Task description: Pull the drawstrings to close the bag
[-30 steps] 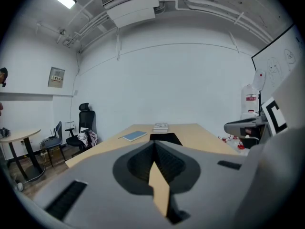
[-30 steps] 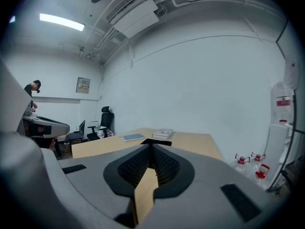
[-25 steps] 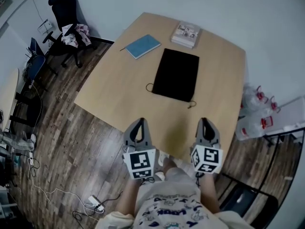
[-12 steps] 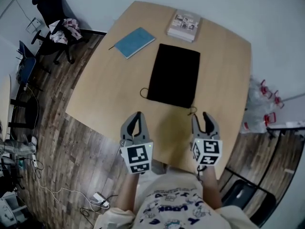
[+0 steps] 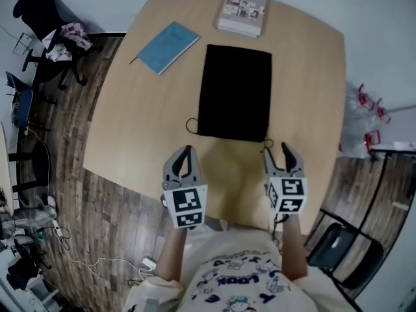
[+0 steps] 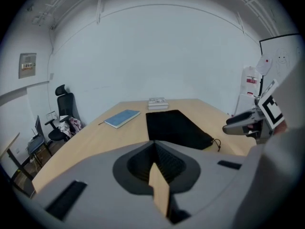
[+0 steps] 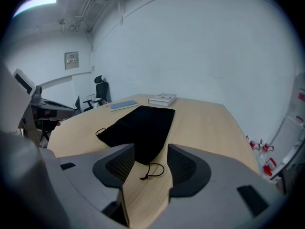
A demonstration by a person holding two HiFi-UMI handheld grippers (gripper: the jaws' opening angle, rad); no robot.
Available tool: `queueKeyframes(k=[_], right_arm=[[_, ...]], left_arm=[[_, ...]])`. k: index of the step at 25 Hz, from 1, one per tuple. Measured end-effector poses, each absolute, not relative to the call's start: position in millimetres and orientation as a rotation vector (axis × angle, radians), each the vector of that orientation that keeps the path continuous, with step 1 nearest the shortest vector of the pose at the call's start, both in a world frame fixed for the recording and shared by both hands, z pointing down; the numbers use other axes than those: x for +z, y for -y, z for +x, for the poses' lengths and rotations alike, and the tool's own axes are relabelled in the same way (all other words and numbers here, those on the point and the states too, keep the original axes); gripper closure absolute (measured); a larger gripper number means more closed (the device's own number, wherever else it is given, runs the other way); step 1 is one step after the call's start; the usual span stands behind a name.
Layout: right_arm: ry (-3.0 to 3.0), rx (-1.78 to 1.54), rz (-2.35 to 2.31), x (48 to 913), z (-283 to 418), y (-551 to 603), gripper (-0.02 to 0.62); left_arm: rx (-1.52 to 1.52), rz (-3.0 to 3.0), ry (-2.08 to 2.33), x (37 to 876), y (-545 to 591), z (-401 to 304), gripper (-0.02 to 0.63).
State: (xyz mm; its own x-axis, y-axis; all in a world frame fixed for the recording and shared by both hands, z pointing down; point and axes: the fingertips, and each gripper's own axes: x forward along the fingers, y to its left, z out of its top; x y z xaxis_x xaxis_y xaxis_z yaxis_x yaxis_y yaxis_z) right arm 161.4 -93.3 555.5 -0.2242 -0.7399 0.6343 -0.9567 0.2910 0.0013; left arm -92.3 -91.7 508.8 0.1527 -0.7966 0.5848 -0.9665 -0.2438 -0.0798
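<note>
Pale wooden table (image 5: 130,129) with rounded corners carries one flat, matte black cloth bag (image 5: 235,90) at its middle. Far of the bag lie one thin blue notebook (image 5: 168,46) on the left and one stack of books (image 5: 242,12). Two grey grippers hover at the near edge, closer to the bag than a second ago. The left gripper (image 5: 186,150) has its jaws together and empty. The right gripper (image 5: 277,151), shut earlier, is opening. Two thin cord loops leave the bag's near corners: the left loop (image 5: 190,125) and the right loop (image 5: 266,145), which lies untouched ahead of the right jaws.
</note>
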Motion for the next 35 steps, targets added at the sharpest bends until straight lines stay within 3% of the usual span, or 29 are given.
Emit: queueKeyframes(k=[8, 21, 23, 26, 31, 33, 35], right_arm=[[1.927, 0.558, 1.392, 599.1, 159.8, 110.3, 0.359], [1.84, 0.69, 1.212, 640.6, 170.2, 107.9, 0.364], [1.843, 0.684, 1.179, 639.8, 166.1, 107.1, 0.387], [1.852, 0.693, 1.114, 640.0, 157.7, 102.7, 0.473], [1.818, 0.783, 1.084, 640.9, 159.6, 98.8, 0.517], [1.807, 0.847, 1.065, 644.0, 159.4, 94.6, 0.594], [1.794, 0.862, 1.084, 644.8, 160.3, 93.2, 0.594]], left_arm=[[0.957, 2.225, 1.453, 555.1, 126.5, -99.7, 0.606], [1.104, 2.357, 1.173, 588.3, 157.1, -102.0, 0.606], [1.119, 2.371, 1.146, 590.6, 160.6, -102.0, 0.606], [1.134, 2.384, 1.12, 592.8, 164.4, -103.3, 0.606], [1.133, 2.383, 1.056, 596.8, 168.5, -105.6, 0.606], [1.152, 2.381, 1.014, 600.1, 167.9, -106.3, 0.606], [1.18, 2.382, 0.964, 603.5, 165.9, -106.0, 0.606]])
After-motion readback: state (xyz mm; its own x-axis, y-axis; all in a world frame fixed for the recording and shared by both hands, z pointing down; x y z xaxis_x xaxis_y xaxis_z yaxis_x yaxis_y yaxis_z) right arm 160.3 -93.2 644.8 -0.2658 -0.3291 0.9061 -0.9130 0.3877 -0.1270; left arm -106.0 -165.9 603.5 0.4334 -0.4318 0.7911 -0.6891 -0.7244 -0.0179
